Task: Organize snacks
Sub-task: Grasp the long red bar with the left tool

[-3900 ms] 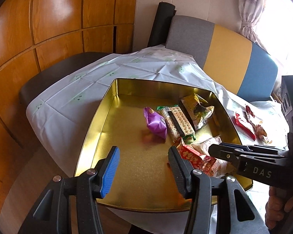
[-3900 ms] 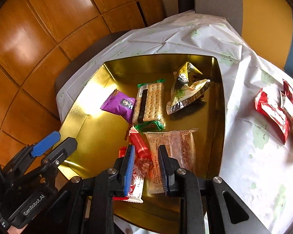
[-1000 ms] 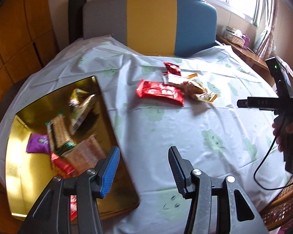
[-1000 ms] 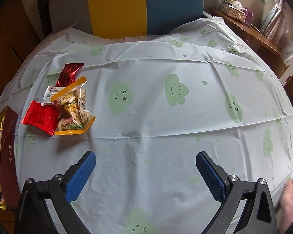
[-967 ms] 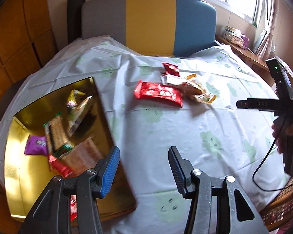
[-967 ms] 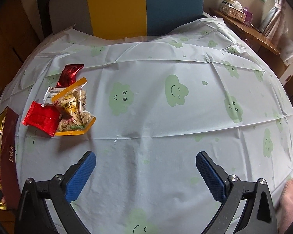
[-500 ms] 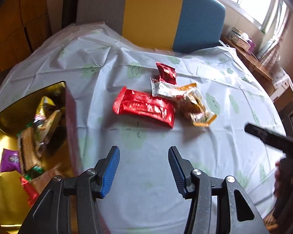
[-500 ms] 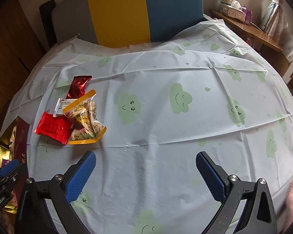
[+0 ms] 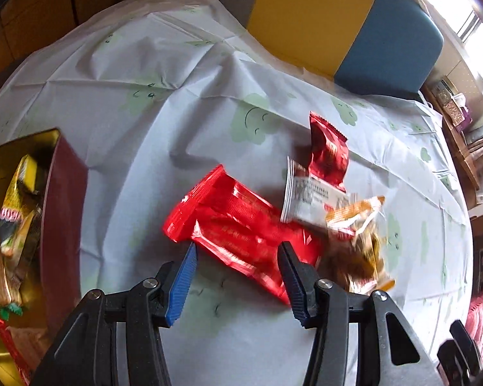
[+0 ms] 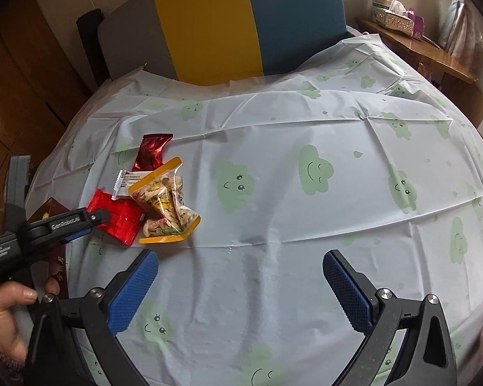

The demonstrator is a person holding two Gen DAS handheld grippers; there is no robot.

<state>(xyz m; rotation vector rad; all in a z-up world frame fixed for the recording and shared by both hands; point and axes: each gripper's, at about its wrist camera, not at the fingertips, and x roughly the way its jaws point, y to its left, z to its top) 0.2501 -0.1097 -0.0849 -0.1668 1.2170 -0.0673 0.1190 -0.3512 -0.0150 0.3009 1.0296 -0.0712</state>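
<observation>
Left gripper (image 9: pixel 236 259) is spread and empty, hovering right over the red snack pack (image 9: pixel 241 228); white packet (image 9: pixel 309 197) overlaps it at 2 o'clock, so a sloppy pinch could drag both. Right gripper (image 10: pixel 240 284) gapes wide over bare tablecloth (image 10: pixel 306 225), tin (image 9: pixel 64 212) at 9 o'clock

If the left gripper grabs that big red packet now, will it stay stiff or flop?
The big red packet looks like thin glossy film, so it probably sags and may slip between the pads. It looks flat and light. The white wrapper overlaps its edge and may drag along.
</observation>
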